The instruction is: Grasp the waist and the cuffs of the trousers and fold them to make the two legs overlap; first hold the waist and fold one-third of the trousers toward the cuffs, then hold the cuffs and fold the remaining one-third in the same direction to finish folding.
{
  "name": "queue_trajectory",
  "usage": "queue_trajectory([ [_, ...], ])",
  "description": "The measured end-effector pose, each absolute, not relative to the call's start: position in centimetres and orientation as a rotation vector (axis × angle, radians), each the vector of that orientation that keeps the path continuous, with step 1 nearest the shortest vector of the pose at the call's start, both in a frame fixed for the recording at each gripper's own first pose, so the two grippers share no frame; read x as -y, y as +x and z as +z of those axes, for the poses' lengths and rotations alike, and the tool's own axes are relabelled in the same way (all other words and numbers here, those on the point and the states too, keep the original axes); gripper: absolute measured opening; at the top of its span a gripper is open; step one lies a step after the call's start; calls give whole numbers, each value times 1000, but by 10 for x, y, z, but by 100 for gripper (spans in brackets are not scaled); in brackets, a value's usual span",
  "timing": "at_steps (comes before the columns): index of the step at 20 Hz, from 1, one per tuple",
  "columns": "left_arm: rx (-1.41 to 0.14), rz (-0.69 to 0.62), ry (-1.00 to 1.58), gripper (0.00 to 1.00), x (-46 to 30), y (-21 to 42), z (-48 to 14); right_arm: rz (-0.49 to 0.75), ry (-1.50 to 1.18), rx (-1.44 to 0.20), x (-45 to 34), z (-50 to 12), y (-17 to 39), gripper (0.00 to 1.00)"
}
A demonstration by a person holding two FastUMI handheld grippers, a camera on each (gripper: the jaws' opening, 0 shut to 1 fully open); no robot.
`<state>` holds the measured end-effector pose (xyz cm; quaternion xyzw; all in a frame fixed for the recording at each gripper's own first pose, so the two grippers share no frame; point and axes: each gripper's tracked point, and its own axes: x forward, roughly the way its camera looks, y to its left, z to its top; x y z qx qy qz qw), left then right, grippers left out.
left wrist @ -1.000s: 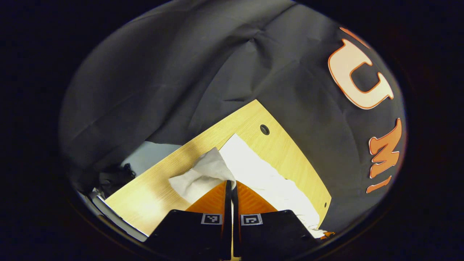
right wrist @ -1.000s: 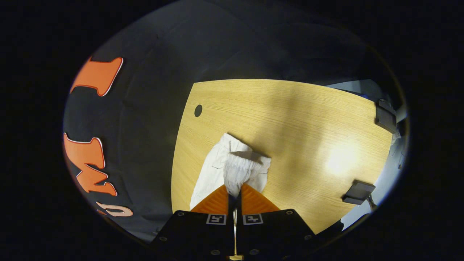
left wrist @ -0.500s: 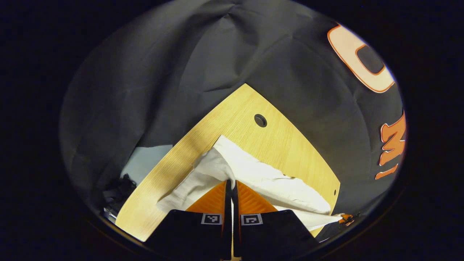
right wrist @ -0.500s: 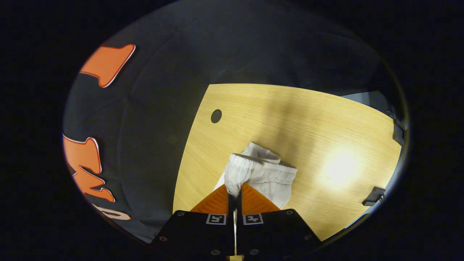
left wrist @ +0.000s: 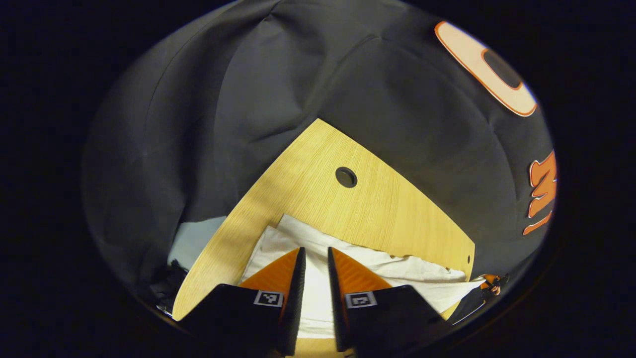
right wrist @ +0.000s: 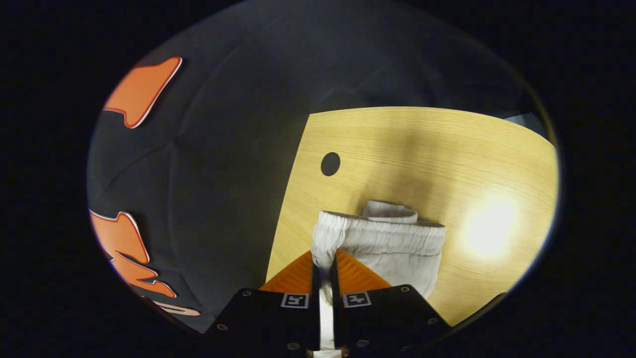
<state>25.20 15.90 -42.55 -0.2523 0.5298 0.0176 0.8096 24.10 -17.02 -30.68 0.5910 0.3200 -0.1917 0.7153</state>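
Observation:
The white trousers (left wrist: 377, 266) lie flat across the wooden table (left wrist: 318, 159), running off to the right in the left gripper view. My left gripper (left wrist: 315, 252) stands open just above the cuff end, with cloth showing in the gap between its fingers. In the right gripper view the gathered elastic waist (right wrist: 385, 238) rests low on the table, folded over on itself. My right gripper (right wrist: 323, 258) is shut on the waist's left corner, and cloth shows between its fingers.
A round cable hole (left wrist: 346, 177) sits in the table beyond the trousers, also visible as the hole (right wrist: 330, 163) in the right gripper view. The table's edge (left wrist: 223, 233) drops off to the left. The other gripper's tip (left wrist: 491, 286) peeks in at the far right.
My left gripper has opened and let go of the cuff end, which now lies flat. My right gripper has brought the waist lower, closer to the table.

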Motion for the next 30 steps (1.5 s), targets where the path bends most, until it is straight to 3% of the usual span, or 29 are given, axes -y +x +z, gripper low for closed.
queue_trajectory([
  [3, -1062, 32, -511, 63, -157, 257, -408, -389, 1268, -655, 178, -297, 239, 38],
  [6, -1016, 44, -492, 94, -156, 257, -391, -391, 1206, -654, 189, -294, 228, 54],
  [9, -1001, 28, -453, 97, -154, 252, -368, -430, 1112, -715, 203, -311, 199, 71],
  [13, -1026, -2, -393, 100, -135, 234, -347, -470, 1095, -781, 208, -336, 171, 83],
  [15, -1034, -30, -371, 96, -120, 230, -339, -477, 1085, -817, 207, -350, 158, 84],
  [22, -999, -150, -333, 99, -58, 198, -299, -473, 1106, -900, 204, -391, 134, 86],
  [30, -913, -228, -273, 96, 13, 154, -271, -368, 1186, -818, 200, -417, 146, 87],
])
